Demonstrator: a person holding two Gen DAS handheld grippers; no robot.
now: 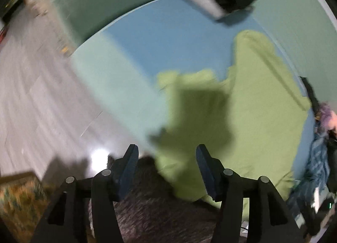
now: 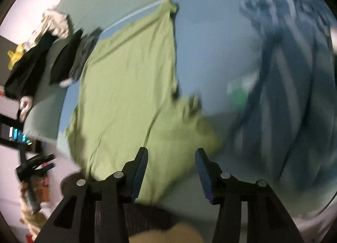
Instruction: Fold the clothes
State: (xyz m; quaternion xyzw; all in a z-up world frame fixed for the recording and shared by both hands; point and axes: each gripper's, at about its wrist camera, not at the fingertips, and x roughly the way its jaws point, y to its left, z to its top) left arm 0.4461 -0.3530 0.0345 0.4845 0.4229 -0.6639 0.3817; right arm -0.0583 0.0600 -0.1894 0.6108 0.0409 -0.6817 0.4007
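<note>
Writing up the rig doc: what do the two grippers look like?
Both match. The left gripper and right gripper have matte black angular frames with cut-out slots, round silver pins at the joints, and dark blue ribbed pads on the fingers. No cables, markings or sleeves show.

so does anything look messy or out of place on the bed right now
The green shirt is not lying flat: its near corner is bunched and flopped over. A blue striped garment lies heaped beside it. Both claws, left and right, are open and empty.
</note>
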